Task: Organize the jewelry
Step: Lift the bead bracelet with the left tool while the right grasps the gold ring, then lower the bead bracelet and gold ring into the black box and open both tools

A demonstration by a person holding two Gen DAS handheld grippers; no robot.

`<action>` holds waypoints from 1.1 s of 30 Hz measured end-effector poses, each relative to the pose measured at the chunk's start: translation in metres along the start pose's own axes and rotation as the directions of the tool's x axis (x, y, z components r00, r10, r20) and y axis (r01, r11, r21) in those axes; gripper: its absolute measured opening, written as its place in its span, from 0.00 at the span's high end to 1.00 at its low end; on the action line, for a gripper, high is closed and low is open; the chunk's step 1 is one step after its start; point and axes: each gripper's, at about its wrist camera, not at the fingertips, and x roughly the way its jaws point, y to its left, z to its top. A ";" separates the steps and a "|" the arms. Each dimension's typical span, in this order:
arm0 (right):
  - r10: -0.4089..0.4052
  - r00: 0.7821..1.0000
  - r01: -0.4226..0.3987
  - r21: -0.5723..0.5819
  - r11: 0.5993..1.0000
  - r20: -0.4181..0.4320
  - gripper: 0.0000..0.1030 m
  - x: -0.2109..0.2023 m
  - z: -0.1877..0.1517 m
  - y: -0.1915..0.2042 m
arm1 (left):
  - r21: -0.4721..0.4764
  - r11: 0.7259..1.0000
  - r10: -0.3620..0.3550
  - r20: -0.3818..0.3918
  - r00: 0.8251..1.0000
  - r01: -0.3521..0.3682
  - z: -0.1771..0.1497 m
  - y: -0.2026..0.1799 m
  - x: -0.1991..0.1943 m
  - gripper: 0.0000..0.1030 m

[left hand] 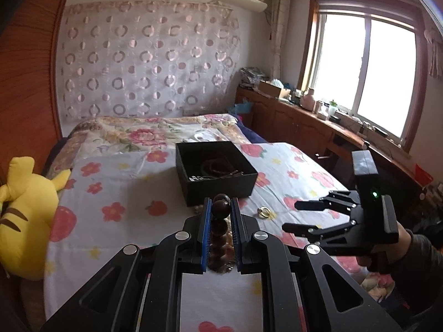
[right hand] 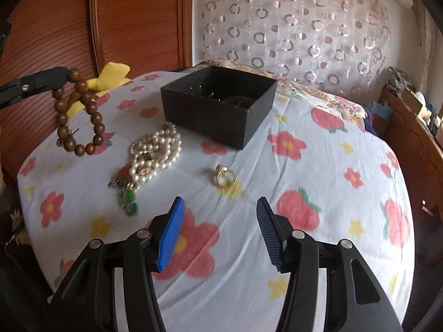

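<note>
Partly hidden, the wooden bead bracelet (left hand: 220,207) is pinched by the left hand-held gripper (left hand: 220,215); right hand-held gripper (right hand: 220,232) spread, empty.

A home bedroom — floral-sheeted bed (left hand: 116,182), curtained window (left hand: 362,69), plush toy (left hand: 25,218).

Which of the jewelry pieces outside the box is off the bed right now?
The brown wooden bead bracelet, dangling from the left gripper. The white pearl necklace and gold ring lie on the floral sheet.
</note>
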 end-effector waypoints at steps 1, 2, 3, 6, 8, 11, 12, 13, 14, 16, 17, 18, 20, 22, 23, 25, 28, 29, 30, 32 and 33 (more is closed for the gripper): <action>-0.001 1.000 0.001 -0.010 1.000 -0.010 0.45 0.004 0.004 0.000 | -0.006 1.000 0.002 0.002 1.000 -0.002 0.000 0.003 -0.001 0.88; -0.002 1.000 0.002 -0.019 1.000 -0.019 0.45 0.007 0.006 0.000 | -0.009 1.000 0.003 0.003 1.000 -0.003 0.000 0.004 -0.002 0.88; -0.003 0.999 0.001 -0.033 0.999 -0.034 0.47 0.013 0.010 -0.001 | -0.012 1.000 0.006 0.004 1.000 -0.006 -0.001 0.006 -0.003 0.88; 0.003 0.998 -0.006 -0.047 0.999 -0.067 0.52 0.027 0.017 -0.002 | -0.022 1.000 0.009 0.005 1.000 -0.009 -0.004 0.011 -0.004 0.88; 0.004 0.996 -0.007 -0.042 0.999 -0.089 0.55 0.036 0.020 -0.006 | -0.029 1.000 0.009 0.005 1.000 -0.009 -0.005 0.015 -0.004 0.88; 0.023 0.995 -0.026 -0.030 0.999 -0.102 0.61 0.043 0.023 -0.011 | -0.036 0.999 0.010 0.005 1.000 -0.009 -0.006 0.017 -0.005 0.88; 0.036 0.994 -0.038 -0.022 0.999 -0.104 0.62 0.045 0.024 -0.013 | -0.035 0.999 0.010 0.005 1.000 -0.010 -0.006 0.018 -0.005 0.88; 0.042 0.994 -0.045 -0.019 0.999 -0.105 0.64 0.045 0.025 -0.013 | -0.034 0.999 0.010 0.005 1.000 -0.010 -0.006 0.018 -0.005 0.88; 0.055 0.993 -0.057 -0.018 0.998 -0.106 0.72 0.045 0.024 -0.013 | -0.034 0.999 0.010 0.005 1.000 -0.010 -0.006 0.018 -0.005 0.88; 0.066 0.992 -0.070 -0.031 0.997 -0.106 0.78 0.043 0.023 -0.009 | -0.035 0.999 0.011 0.006 1.000 -0.011 -0.007 0.018 -0.006 0.88; 0.066 0.992 -0.070 -0.034 0.997 -0.108 0.79 0.043 0.023 -0.008 | -0.036 0.999 0.011 0.007 1.000 -0.011 -0.007 0.019 -0.006 0.88; 0.074 0.991 -0.078 -0.032 0.996 -0.111 0.79 0.042 0.023 -0.008 | -0.036 0.999 0.011 0.006 1.000 -0.011 -0.007 0.021 -0.006 0.88; 0.078 0.991 -0.082 -0.033 0.996 -0.111 0.79 0.041 0.023 -0.008 | -0.033 0.999 0.016 0.006 1.000 -0.016 -0.008 0.022 -0.005 0.88; 0.081 0.991 -0.085 -0.030 0.996 -0.107 0.79 0.039 0.023 -0.008 | -0.034 0.999 0.012 0.008 1.000 -0.012 -0.008 0.021 -0.006 0.88; 0.081 0.991 -0.084 -0.030 0.996 -0.103 0.79 0.039 0.023 -0.008 | -0.033 0.999 0.013 0.009 1.000 -0.012 -0.007 0.023 -0.005 0.88; 0.078 0.993 -0.081 -0.033 0.996 -0.087 0.79 0.033 0.024 -0.008 | -0.032 0.999 0.012 0.010 1.000 -0.012 -0.005 0.027 -0.004 0.88; 0.079 0.995 -0.081 -0.039 0.996 -0.058 0.79 0.022 0.028 -0.008 | -0.026 1.000 0.015 0.012 1.000 -0.015 0.002 0.030 -0.001 0.88; 0.076 0.996 -0.078 -0.044 0.996 -0.047 0.79 0.017 0.031 -0.008 | -0.023 1.000 0.016 0.012 1.000 -0.016 0.006 0.030 0.001 0.88; 0.076 0.996 -0.078 -0.046 0.996 -0.039 0.79 0.015 0.034 -0.009 | -0.016 1.000 0.019 0.015 1.000 -0.019 0.009 0.030 0.002 0.88; 0.073 0.997 -0.074 -0.049 0.996 -0.015 0.79 0.007 0.041 -0.010 | -0.002 1.000 0.024 0.021 0.999 -0.024 0.016 0.029 0.005 0.88; 0.069 0.998 -0.070 -0.050 0.996 -0.006 0.79 0.005 0.044 -0.011 | 0.004 1.000 0.026 0.024 0.999 -0.026 0.021 0.028 0.007 0.88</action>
